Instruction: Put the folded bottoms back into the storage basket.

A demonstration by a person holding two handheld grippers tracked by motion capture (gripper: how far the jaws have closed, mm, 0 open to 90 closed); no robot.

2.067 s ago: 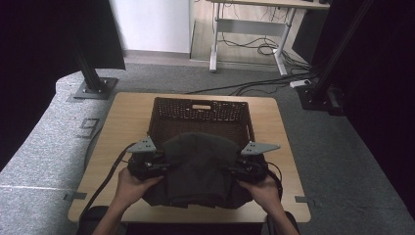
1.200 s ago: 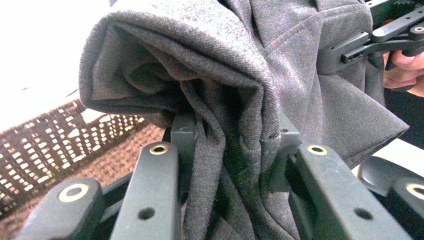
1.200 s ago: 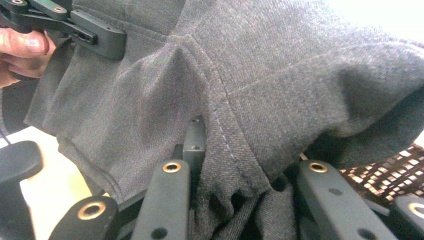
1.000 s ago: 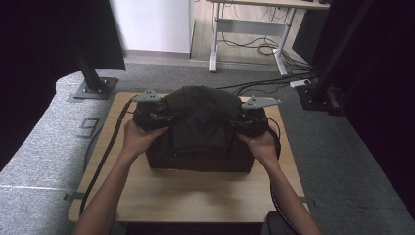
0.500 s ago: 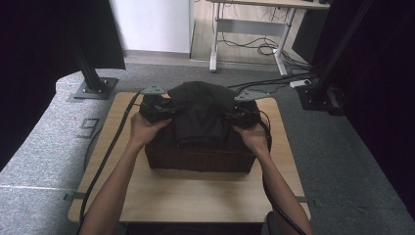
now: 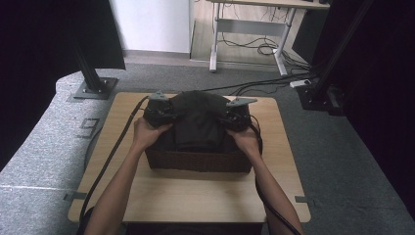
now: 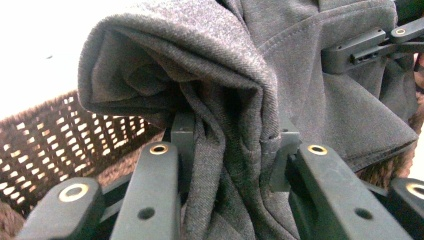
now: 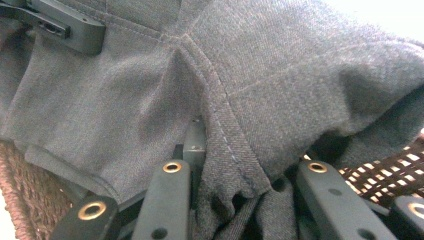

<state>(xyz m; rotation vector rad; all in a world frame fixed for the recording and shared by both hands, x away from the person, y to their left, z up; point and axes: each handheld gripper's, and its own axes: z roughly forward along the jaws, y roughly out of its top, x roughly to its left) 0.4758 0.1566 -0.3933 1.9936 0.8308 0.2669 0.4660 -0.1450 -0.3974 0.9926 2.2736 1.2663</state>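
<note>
On the left side of the wooden table (image 6: 195, 191), my left hand (image 6: 147, 133) holds my left gripper (image 6: 160, 113) at the left rim of the dark woven basket (image 6: 198, 160). Its cable (image 6: 110, 159) trails back along my forearm toward the near edge of the table. In the left gripper view its two black jaws are pinched together on a bunched fold of the dark grey garment (image 7: 240, 150), the cloth squeezed between them, with the open weave of the basket wall (image 7: 55, 150) showing behind and to the left.

Between my two grippers the garment (image 6: 198, 122) is folded into a thick bundle and hangs over the basket, its lower part down inside the rims and its top humped above them. Whether it rests on the basket floor I cannot tell.

At the right rim, my right hand (image 6: 244, 139) holds my right gripper (image 6: 236, 117). In the right gripper view its jaws are likewise clamped on gathered cloth (image 8: 235, 150) along a stitched seam, with the basket weave (image 8: 385, 175) visible low at the right. My left gripper's jaw tip (image 8: 65, 27) shows at the far upper left, against the fabric.
</note>
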